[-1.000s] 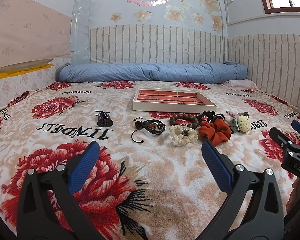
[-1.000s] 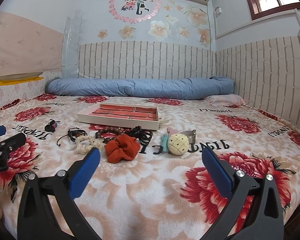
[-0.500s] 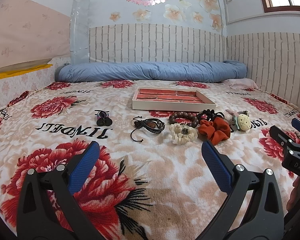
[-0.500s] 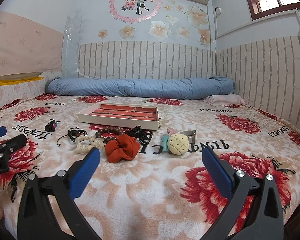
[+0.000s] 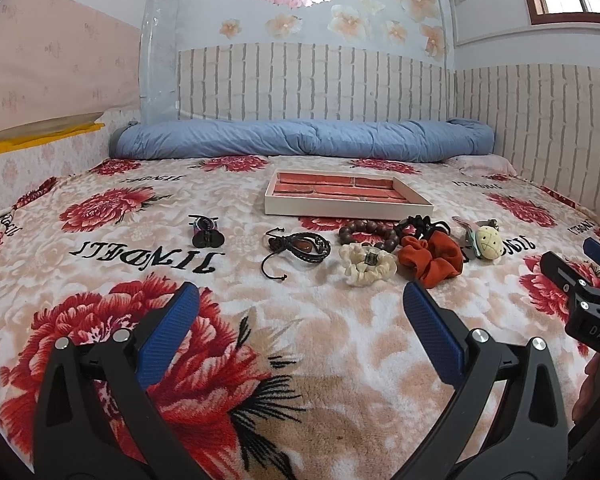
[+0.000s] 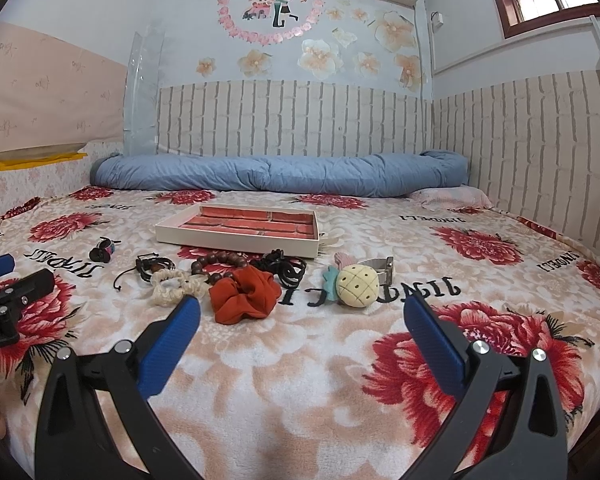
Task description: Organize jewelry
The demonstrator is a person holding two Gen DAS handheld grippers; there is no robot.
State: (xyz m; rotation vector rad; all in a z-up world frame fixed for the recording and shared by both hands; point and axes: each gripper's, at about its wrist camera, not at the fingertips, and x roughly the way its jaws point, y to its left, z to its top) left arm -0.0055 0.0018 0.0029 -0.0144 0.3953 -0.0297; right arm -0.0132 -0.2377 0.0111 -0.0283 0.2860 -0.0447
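A shallow tray with a red lining (image 5: 346,200) (image 6: 240,228) lies on the flowered bedspread. In front of it lie a black hair clip (image 5: 205,231), a black cord bracelet (image 5: 300,246), a brown bead bracelet (image 5: 366,234), a cream scrunchie (image 5: 366,264), an orange scrunchie (image 5: 432,258) (image 6: 246,290), a black hair tie (image 6: 284,266) and a pineapple clip (image 5: 486,242) (image 6: 356,284). My left gripper (image 5: 300,312) is open and empty, short of the row. My right gripper (image 6: 300,320) is open and empty, near the orange scrunchie and pineapple clip.
A rolled blue quilt (image 5: 300,140) lies along the brick-patterned wall behind the tray. A pink pillow (image 6: 448,198) sits at the far right corner. The bedspread (image 6: 300,380) stretches flat in front of the items. Each gripper shows at the edge of the other's view.
The left gripper has pulled back and lifted slightly, so the items sit a little farther away. The right gripper has barely moved. Nothing was taken hold of.
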